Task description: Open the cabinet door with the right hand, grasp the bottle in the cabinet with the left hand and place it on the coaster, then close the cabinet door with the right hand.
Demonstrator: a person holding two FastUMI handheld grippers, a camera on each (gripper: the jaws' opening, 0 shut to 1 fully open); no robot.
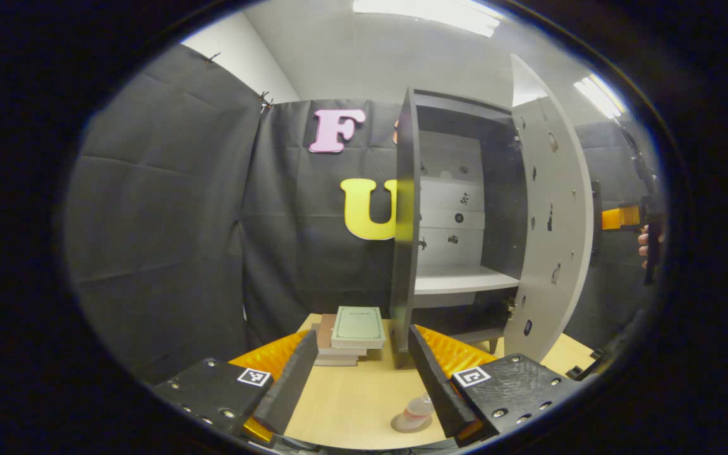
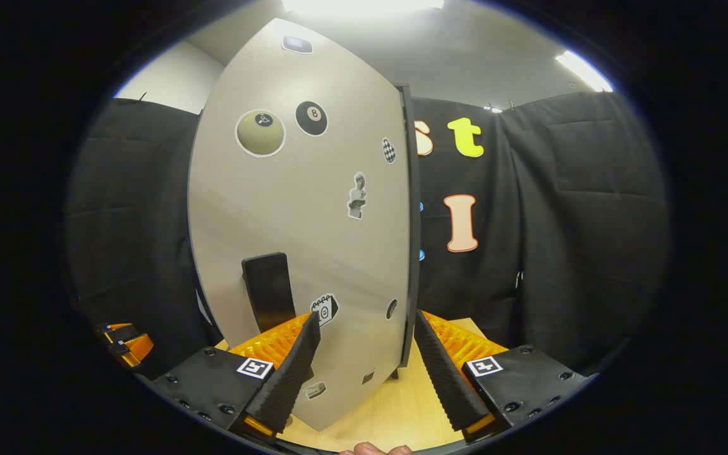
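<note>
A small clear bottle [image 1: 419, 408] stands on a round coaster [image 1: 404, 424] on the wooden table, close in front of me. My left gripper [image 1: 361, 333] is open above the table; its right finger [image 1: 440, 385] hides part of the bottle without gripping it. The grey cabinet [image 1: 459, 278] stands open, its shelf bare, with the door [image 1: 550, 240] swung out to the right. In the right gripper view, my right gripper [image 2: 366, 318] is open, and the door's free edge [image 2: 409, 253] runs down between its fingers. The door's black handle [image 2: 267, 291] is just left of them.
A stack of books [image 1: 354, 332] lies on the table [image 1: 351, 404] left of the cabinet. The right gripper and the hand holding it [image 1: 643, 243] show beyond the door. The left gripper's orange body [image 2: 125, 344] shows low at the left of the right gripper view.
</note>
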